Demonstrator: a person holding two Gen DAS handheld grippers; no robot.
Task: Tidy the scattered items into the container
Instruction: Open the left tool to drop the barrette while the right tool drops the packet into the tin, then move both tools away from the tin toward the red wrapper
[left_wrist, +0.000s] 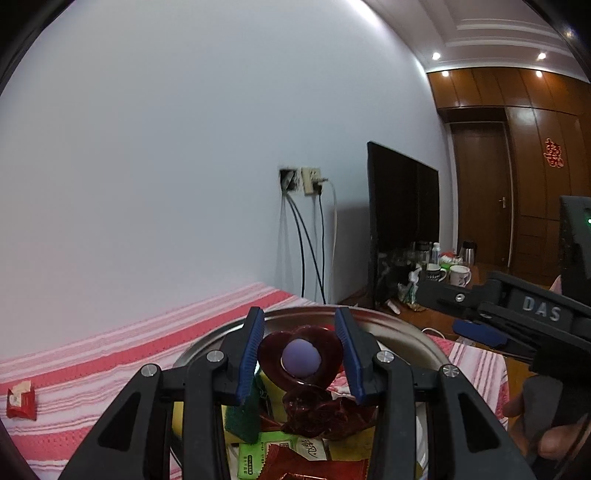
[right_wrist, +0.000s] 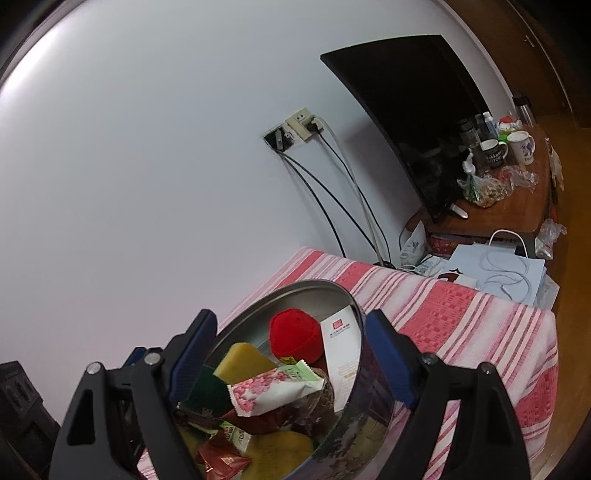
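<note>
Between the left gripper's (left_wrist: 300, 350) blue pads sits a dark red heart-shaped candy (left_wrist: 300, 356) with a purple ball at its centre; the pads press its two sides and its crinkled wrapper tail hangs below. It hangs just above the tin (left_wrist: 399, 326), a round metal container that stands on the red-and-white striped cloth (left_wrist: 92, 354). Under the candy lie a green sponge (left_wrist: 242, 417), yellow pieces and green and red packets; the print on them is too small to read.

At the tin's right side, the right gripper (right_wrist: 290, 352) is spread wide, its jaws straddling the tin without pressing it: one pad is outside the left rim, the other outside the right wall. Inside the tin show a red round piece (right_wrist: 295, 338), a yellow sponge (right_wrist: 243, 362), a pink-dotted packet (right_wrist: 273, 393) and a white card (right_wrist: 341, 343) with a small red logo, unreadable. From the left wrist view the right gripper body carries the letters "DAS", with part of a hand (left_wrist: 546, 424) gripping its handle at the lower right.

One red packet (left_wrist: 21, 400) lies alone on the cloth, well to the left of the tin, with bare cloth around it. Right of the tin the cloth runs bare to its edge. Beyond stand a white wall with sockets (right_wrist: 301, 123) and hanging cables, a dark screen (right_wrist: 413, 110) and a wooden stand with mugs (right_wrist: 522, 146).
</note>
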